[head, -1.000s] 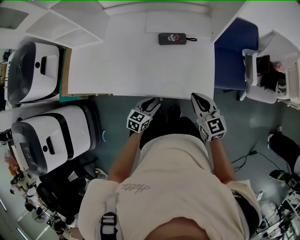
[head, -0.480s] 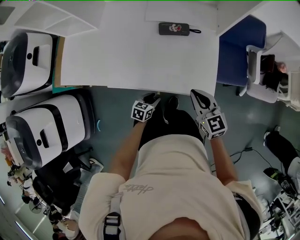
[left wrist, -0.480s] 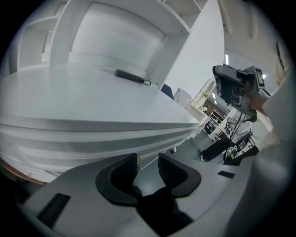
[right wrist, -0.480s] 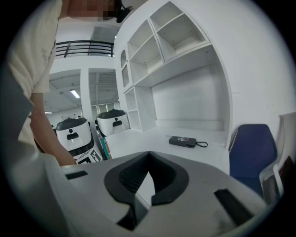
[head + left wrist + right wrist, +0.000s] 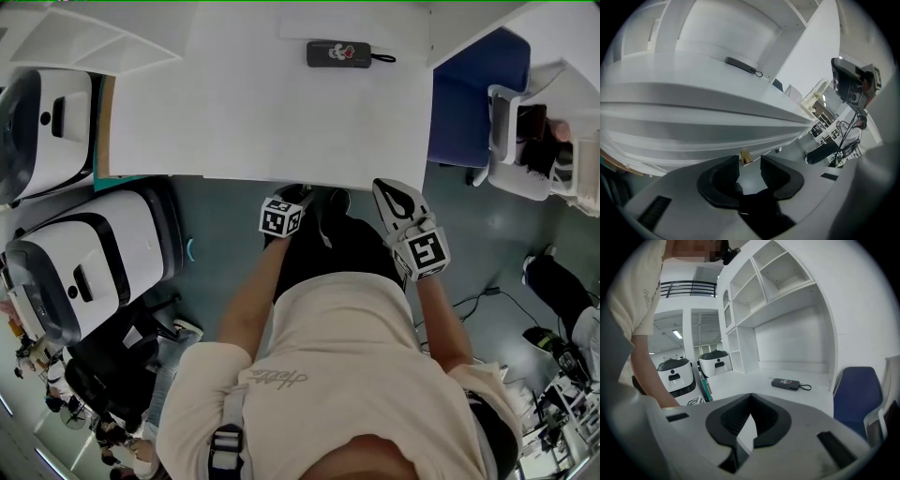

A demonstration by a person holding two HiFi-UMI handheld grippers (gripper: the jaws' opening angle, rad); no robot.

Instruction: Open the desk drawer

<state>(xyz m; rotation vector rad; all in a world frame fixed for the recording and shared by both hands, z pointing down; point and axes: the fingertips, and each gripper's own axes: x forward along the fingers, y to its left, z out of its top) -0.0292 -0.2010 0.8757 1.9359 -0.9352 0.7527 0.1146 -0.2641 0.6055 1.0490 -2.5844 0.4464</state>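
The white desk (image 5: 262, 112) fills the top of the head view. Its front edge and the white drawer panel (image 5: 693, 129) beneath it stretch across the left gripper view. My left gripper (image 5: 300, 195) reaches just under that front edge near the middle. In its own view the left gripper (image 5: 750, 161) is open, with a narrow gap and nothing in it, pointing up at the panel from below. My right gripper (image 5: 386, 191) hovers at the desk's front edge further right. Seen along its own jaws, the right gripper (image 5: 750, 399) is shut and empty.
A black case with a strap (image 5: 339, 53) lies at the back of the desk. A blue chair (image 5: 469, 103) stands at the right. Two white wheeled machines (image 5: 84, 272) crowd the left side. The person's legs are under the desk front.
My left gripper has moved forward, its tips now under the desk's front edge. The right gripper has barely shifted.
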